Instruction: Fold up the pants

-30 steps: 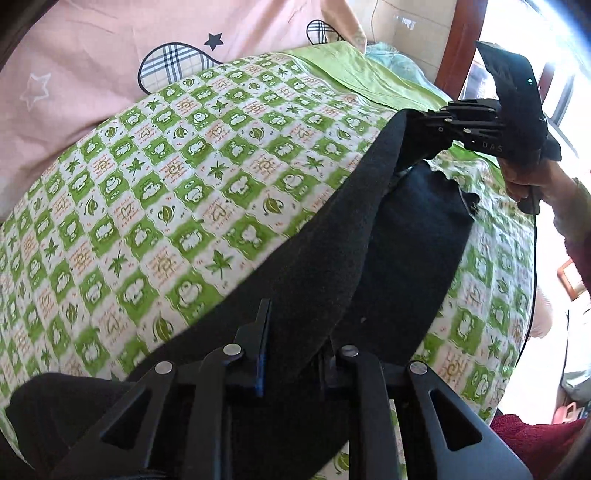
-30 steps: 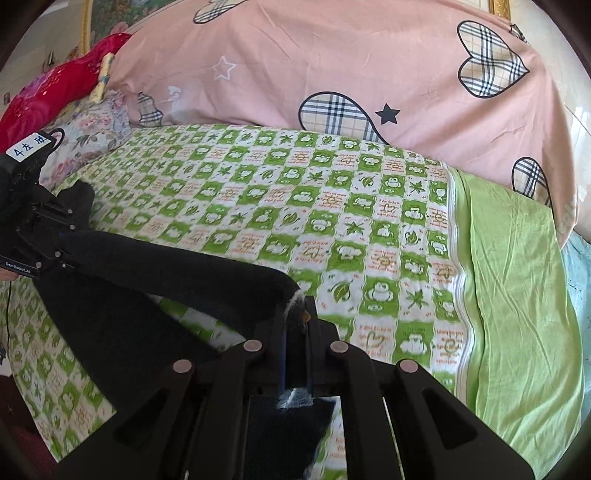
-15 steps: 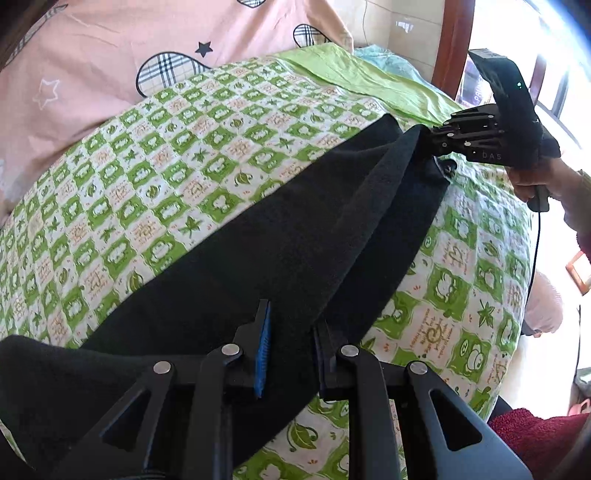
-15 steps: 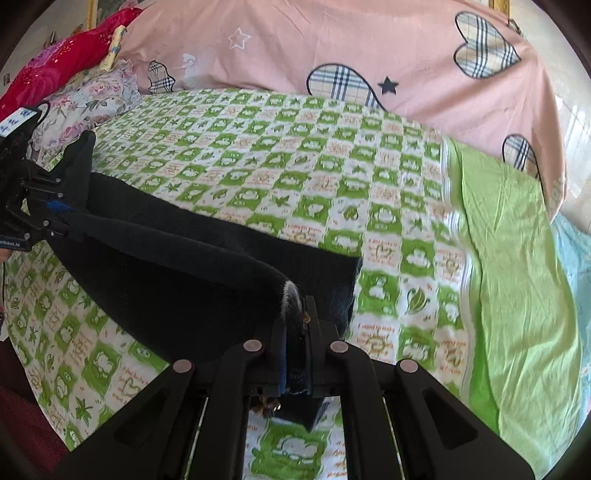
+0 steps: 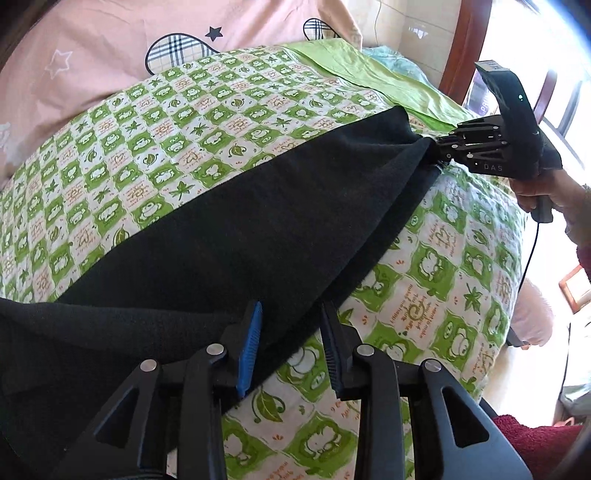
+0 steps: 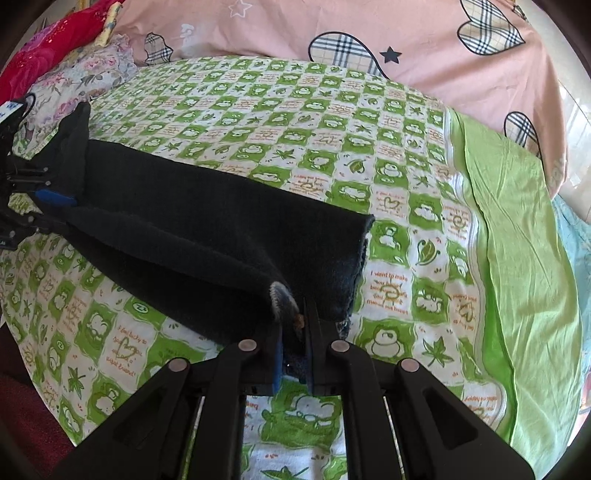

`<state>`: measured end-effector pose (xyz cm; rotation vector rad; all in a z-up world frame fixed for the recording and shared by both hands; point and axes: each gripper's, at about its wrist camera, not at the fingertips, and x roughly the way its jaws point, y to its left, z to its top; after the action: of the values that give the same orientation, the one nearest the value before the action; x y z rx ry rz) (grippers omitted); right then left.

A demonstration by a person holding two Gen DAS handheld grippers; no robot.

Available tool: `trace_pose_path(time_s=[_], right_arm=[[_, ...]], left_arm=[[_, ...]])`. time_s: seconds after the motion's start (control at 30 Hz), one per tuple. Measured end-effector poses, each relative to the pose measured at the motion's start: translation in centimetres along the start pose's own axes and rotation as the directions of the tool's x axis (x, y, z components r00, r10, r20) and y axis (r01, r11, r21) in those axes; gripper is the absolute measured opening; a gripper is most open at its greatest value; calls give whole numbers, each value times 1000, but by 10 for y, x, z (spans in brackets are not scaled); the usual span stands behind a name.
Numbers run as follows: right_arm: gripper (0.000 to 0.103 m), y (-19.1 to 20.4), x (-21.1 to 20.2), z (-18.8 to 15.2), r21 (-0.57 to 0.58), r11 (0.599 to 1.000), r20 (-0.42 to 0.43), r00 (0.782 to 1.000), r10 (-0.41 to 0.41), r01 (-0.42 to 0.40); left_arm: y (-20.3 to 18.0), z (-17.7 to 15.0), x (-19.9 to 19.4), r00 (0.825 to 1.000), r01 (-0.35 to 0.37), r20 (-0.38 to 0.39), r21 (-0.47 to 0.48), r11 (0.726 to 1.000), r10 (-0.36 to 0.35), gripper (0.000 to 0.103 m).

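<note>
Black pants [image 5: 258, 221] lie lengthwise on the green checked bed cover [image 5: 155, 155], one leg folded over the other. My left gripper [image 5: 291, 343] is at the waist end. Its jaws are opening and stand apart, with the fabric's edge lying loose between them. In the right wrist view it shows at the far left as the left gripper [image 6: 48, 195]. My right gripper [image 6: 293, 332] is at the hem end of the pants [image 6: 184, 229]. Its jaws are only starting to open, and the hem is still pinched between them. From the left wrist view, the right gripper [image 5: 439, 147] is at the far cuff.
A pink quilt [image 6: 369, 33] with plaid hearts lies along the far side of the bed. A plain green sheet [image 6: 517, 240] borders the checked cover. A floral pillow [image 6: 81, 74] and red cloth [image 6: 48, 40] lie at one end. A hand [image 5: 546, 192] grips the right tool near the bed's edge.
Both grippers came down and the raised pants leg settled flat onto the bed. The left jaws spread apart off the fabric. The right jaws stay on the hem.
</note>
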<state>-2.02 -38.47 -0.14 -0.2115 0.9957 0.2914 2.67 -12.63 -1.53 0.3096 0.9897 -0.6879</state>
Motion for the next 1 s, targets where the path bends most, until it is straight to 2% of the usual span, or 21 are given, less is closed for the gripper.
trace_pose_path(time_s=[0.07, 0.23, 0.33, 0.4, 0.5, 0.63, 0.67, 0.77, 0.9, 1.0], right_arm=[[17, -1, -5, -2, 27, 1000, 8, 1000, 0, 0], [39, 2, -28, -9, 90, 996, 50, 999, -4, -1], [40, 12, -40, -11, 114, 993, 93, 996, 12, -23], [41, 20, -45, -11, 141, 988, 128, 991, 42, -60], [42, 39, -45, -7, 151, 981, 166, 981, 100, -126], [42, 69, -34, 8, 137, 967, 193, 963, 186, -214], [42, 78, -31, 13, 129, 964, 195, 959, 204, -231], [42, 102, -20, 26, 95, 958, 199, 948, 250, -272], [43, 133, -5, 45, 58, 946, 193, 934, 302, -318], [43, 156, 4, 58, 18, 933, 185, 918, 350, -360]], left_arm=[[0, -5, -3, 1000, 6, -5, -13, 1000, -6, 40], [4, -17, -8, 999, 19, -25, -67, 998, -20, 46], [12, -25, -18, 1000, 20, -18, -132, 991, -23, 49], [21, -29, -27, 1000, 20, -9, -193, 981, -22, 60], [40, -33, -43, 1000, 9, 1, -277, 961, -9, 63], [77, -33, -61, 1000, -19, -13, -392, 920, 15, 71], [91, -33, -64, 999, -30, -28, -430, 902, 21, 74], [123, -29, -72, 997, -74, -65, -500, 863, 48, 75], [171, -23, -85, 993, -116, -90, -607, 786, 77, 77], [210, -17, -89, 983, -182, -146, -680, 710, 112, 77]])
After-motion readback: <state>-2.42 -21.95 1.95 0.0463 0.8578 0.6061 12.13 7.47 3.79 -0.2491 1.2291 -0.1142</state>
